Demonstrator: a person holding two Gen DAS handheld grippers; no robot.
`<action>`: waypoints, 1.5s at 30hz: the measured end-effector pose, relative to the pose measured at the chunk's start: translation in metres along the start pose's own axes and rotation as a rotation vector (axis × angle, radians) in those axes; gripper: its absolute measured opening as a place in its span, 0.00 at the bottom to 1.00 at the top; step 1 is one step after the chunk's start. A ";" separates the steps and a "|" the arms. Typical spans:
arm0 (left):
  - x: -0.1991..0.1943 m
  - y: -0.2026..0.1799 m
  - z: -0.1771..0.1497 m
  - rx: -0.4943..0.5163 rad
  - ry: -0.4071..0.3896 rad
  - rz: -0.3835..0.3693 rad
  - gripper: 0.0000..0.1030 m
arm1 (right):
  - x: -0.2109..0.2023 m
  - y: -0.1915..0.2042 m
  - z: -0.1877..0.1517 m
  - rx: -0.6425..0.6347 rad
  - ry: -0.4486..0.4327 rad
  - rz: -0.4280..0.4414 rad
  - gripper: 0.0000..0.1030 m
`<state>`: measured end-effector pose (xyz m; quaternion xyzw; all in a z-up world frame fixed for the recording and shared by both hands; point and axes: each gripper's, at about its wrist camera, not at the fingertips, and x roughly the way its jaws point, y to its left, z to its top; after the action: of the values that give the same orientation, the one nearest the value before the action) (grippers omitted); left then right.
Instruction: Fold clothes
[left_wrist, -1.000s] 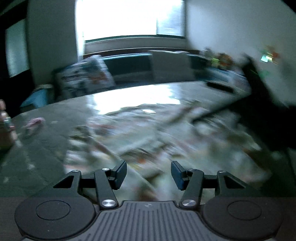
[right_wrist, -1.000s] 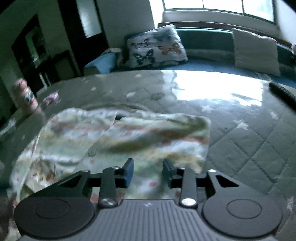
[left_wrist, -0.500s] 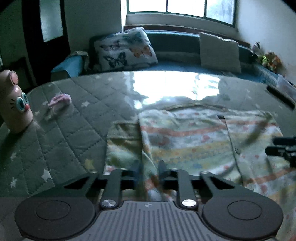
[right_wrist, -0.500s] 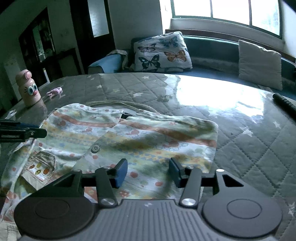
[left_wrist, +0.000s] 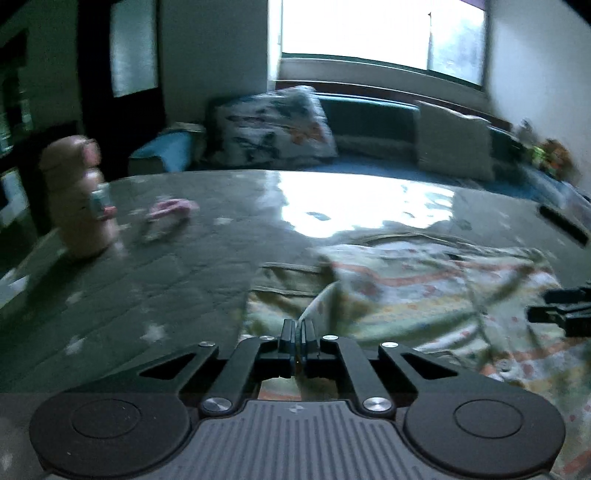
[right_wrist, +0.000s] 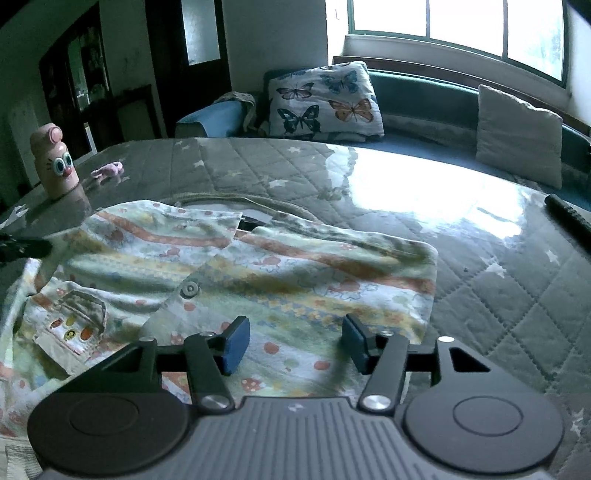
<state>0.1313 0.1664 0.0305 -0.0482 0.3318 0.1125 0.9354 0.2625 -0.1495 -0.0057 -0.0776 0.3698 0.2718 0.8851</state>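
A small patterned shirt (right_wrist: 280, 273) with pale green, orange stripes and a button lies spread on the quilted grey table (right_wrist: 498, 295). It also shows in the left wrist view (left_wrist: 424, 291). My left gripper (left_wrist: 297, 332) is shut on the shirt's left edge, and a fold of cloth rises from between the fingertips. My right gripper (right_wrist: 295, 343) is open and empty, hovering over the shirt's lower right part. The right gripper's fingers (left_wrist: 557, 310) show at the right edge of the left wrist view. The left gripper's tip (right_wrist: 22, 247) shows at the left edge of the right wrist view.
A pink cartoon-faced bottle (right_wrist: 53, 162) stands at the table's far left, with a small pink item (right_wrist: 107, 170) beside it. A dark rod (right_wrist: 569, 218) lies at the table's right edge. A bench with a butterfly cushion (right_wrist: 325, 99) and a grey cushion (right_wrist: 517, 133) runs behind.
My left gripper has shut on the shirt's left edge and started to lift the cloth. My right gripper has opened wider and stays over the shirt.
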 end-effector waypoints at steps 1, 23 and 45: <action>-0.004 0.005 -0.002 -0.022 -0.011 0.017 0.03 | 0.000 0.000 0.000 -0.003 0.001 -0.002 0.55; -0.080 0.094 -0.078 -0.312 0.007 0.328 0.04 | -0.039 0.038 -0.011 -0.082 -0.015 0.079 0.59; -0.006 0.119 -0.041 -0.197 0.014 0.341 0.03 | -0.128 0.177 -0.070 -0.442 -0.107 0.359 0.72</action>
<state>0.0728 0.2736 0.0006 -0.0834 0.3292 0.3011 0.8911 0.0506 -0.0784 0.0447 -0.1877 0.2621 0.5019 0.8026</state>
